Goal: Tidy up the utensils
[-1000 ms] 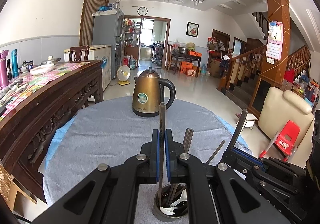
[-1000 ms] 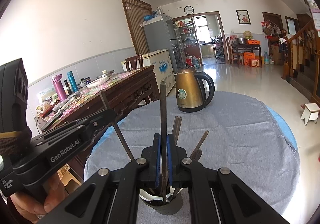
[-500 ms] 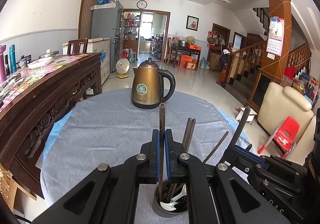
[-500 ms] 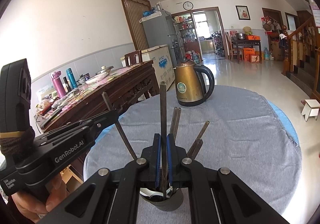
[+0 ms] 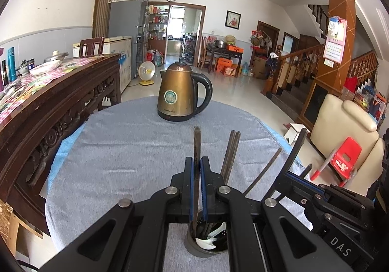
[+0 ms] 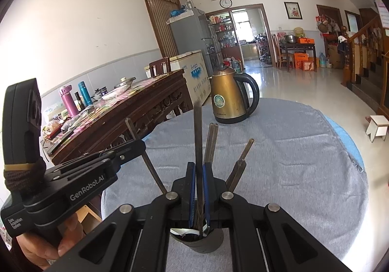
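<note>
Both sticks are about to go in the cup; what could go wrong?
The left gripper is opening its jaws around the left chopstick, its tip already in the cup; it may fall askew against the leaning chopsticks. The right gripper, shut on the right chopstick close beside, could nudge the crowded cup over.

Left gripper (image 5: 197,170): jaws opening around a utensil; right gripper (image 6: 198,174): clamped on another; both angled downward, side by side.
</note>
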A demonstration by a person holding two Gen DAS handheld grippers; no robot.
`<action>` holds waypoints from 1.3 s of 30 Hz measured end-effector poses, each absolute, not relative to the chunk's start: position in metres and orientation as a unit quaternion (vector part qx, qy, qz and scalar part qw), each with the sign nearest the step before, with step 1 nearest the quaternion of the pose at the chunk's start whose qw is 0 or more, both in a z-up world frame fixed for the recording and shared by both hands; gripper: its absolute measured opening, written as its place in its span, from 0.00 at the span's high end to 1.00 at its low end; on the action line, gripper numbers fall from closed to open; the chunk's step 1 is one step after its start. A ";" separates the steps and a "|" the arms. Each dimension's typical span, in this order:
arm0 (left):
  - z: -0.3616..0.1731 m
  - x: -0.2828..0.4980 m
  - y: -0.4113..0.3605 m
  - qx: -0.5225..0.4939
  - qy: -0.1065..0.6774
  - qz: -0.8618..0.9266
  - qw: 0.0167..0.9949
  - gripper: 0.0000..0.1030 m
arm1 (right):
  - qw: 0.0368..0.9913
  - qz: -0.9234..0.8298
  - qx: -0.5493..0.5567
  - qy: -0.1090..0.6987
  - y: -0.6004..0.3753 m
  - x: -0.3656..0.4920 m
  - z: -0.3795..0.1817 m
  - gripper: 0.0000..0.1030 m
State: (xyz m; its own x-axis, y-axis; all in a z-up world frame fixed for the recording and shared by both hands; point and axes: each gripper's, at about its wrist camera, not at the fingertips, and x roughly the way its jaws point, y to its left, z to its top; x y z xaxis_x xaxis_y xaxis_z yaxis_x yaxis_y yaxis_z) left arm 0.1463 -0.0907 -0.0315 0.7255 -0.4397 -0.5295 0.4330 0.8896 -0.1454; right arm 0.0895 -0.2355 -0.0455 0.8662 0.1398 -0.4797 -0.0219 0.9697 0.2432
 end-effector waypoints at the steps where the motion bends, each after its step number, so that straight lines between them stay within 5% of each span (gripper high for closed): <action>1: -0.033 0.147 -0.091 -0.003 0.290 -0.235 0.928 0.82 | 0.957 0.046 0.121 0.260 -0.236 0.090 -0.047 0.92; 4: -0.035 0.145 -0.089 0.004 0.290 -0.230 0.929 0.52 | 0.955 0.044 0.128 0.265 -0.238 0.088 -0.049 0.92; 9: -0.034 0.140 -0.082 0.013 0.288 -0.224 0.931 0.39 | 0.954 0.039 0.152 0.257 -0.249 0.080 -0.051 0.78; 18: -0.025 0.117 -0.067 0.042 0.284 -0.181 0.941 0.24 | 0.959 0.024 0.160 0.235 -0.252 0.057 -0.034 0.76; 20: -0.021 0.109 -0.064 0.055 0.279 -0.167 0.944 0.18 | 0.962 0.017 0.156 0.222 -0.250 0.048 -0.023 0.68; 22: -0.016 0.100 -0.061 0.063 0.271 -0.151 0.949 0.12 | 0.965 0.010 0.153 0.212 -0.247 0.039 -0.012 0.39; 39: 0.003 0.053 -0.037 0.097 0.248 -0.096 0.959 0.08 | 0.971 -0.032 0.132 0.199 -0.221 -0.024 0.008 0.35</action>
State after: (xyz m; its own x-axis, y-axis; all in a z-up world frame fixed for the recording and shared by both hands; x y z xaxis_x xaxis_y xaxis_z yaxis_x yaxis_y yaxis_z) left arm 0.0531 -0.0370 0.0026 0.8587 -0.1362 -0.4940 0.2321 0.9629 0.1380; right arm -0.0241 -0.2214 0.0077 0.9190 -0.0093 -0.3940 0.1143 0.9631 0.2439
